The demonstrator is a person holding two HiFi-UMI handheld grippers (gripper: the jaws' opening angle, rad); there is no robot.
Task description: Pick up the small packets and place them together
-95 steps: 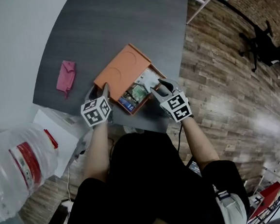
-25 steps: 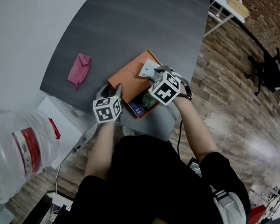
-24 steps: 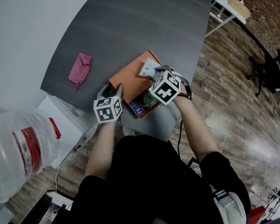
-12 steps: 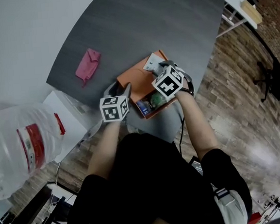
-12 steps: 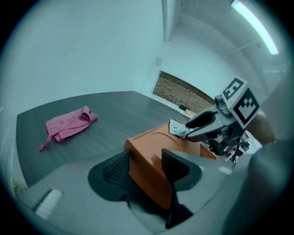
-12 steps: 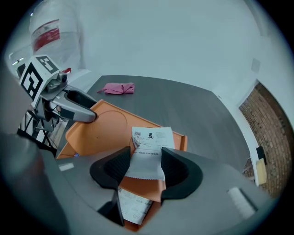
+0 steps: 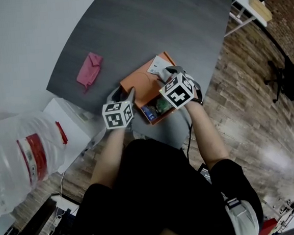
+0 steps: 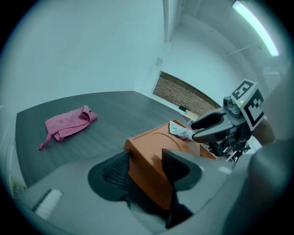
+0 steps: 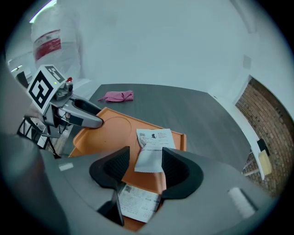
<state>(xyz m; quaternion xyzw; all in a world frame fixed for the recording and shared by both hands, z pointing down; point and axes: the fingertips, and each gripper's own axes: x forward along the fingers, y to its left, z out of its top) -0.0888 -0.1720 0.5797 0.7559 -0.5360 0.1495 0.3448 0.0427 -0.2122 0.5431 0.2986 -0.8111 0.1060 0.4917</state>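
two packets show in the right gripper view: a white packet (image 9: pixel 154 143) lying flat on the top of the orange box (image 9: pixel 110 131), at its far end, and a second packet (image 9: pixel 138 202) down in the box's open near end. the right gripper (image 9: pixel 146 158) hovers over the white one with its jaws wide. they have just been opening, and the packet's near end shows in the gap between the tips with neither pad pressing on it. the left gripper (image 8: pixel 146 160) is clamped on the box's near corner, holding it steady on the table (image 7: pixel 144 22). the packets look thin, light and limp, probably slick paper or foil, so they would likely sag or slide. a pinch across a short edge that lifts off the surface seems the best hold. a pink cloth (image 8: pixel 69 125) lies well apart.
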